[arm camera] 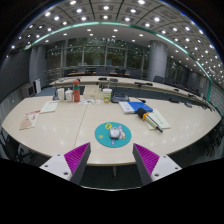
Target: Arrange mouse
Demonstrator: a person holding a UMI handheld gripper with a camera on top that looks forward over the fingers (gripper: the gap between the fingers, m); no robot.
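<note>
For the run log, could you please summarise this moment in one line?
gripper: open, empty | mouse: on round blue mat, ahead of fingers | table

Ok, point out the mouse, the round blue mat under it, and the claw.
mouse (116,131), gripper view, on its top shell.
round blue mat (103,136), gripper view, bare part left of the mouse.
claw (111,159), gripper view, midway between its open fingertips.

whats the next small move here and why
Probably ease the gripper forward and down toward the mouse. Its fingers are open and empty, and the mouse rests on the round blue mat just ahead of them, not yet between the pads.
</note>
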